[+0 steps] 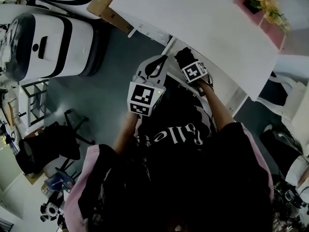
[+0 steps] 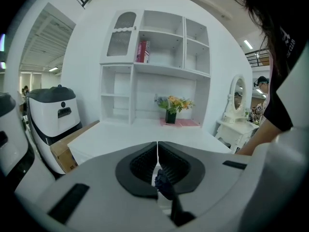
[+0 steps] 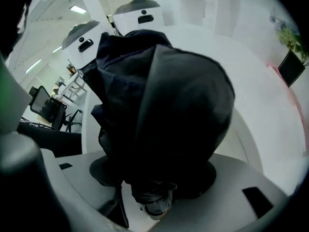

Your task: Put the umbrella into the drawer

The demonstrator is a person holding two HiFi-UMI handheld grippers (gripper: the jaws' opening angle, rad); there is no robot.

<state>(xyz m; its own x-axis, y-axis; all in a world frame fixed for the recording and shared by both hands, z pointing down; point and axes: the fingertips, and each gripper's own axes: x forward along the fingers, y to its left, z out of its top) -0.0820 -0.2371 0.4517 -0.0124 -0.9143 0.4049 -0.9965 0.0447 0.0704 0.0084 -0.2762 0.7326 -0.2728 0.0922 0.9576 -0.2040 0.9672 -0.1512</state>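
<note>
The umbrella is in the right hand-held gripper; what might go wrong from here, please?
The umbrella bulges from the right hand-held gripper as a loose bundle; fabric may slip out.
The left hand-held gripper is shut on a thin dark strip, which could snag.
Both sit close to the white desk edge; the bundle may bump it.

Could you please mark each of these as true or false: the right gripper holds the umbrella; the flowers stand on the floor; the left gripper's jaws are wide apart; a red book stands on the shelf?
1. The right gripper holds the umbrella. True.
2. The flowers stand on the floor. False: they stand on the white desk.
3. The left gripper has its jaws wide apart. False: they are together, with a dark strap between them.
4. A red book stands on the shelf. True.
</note>
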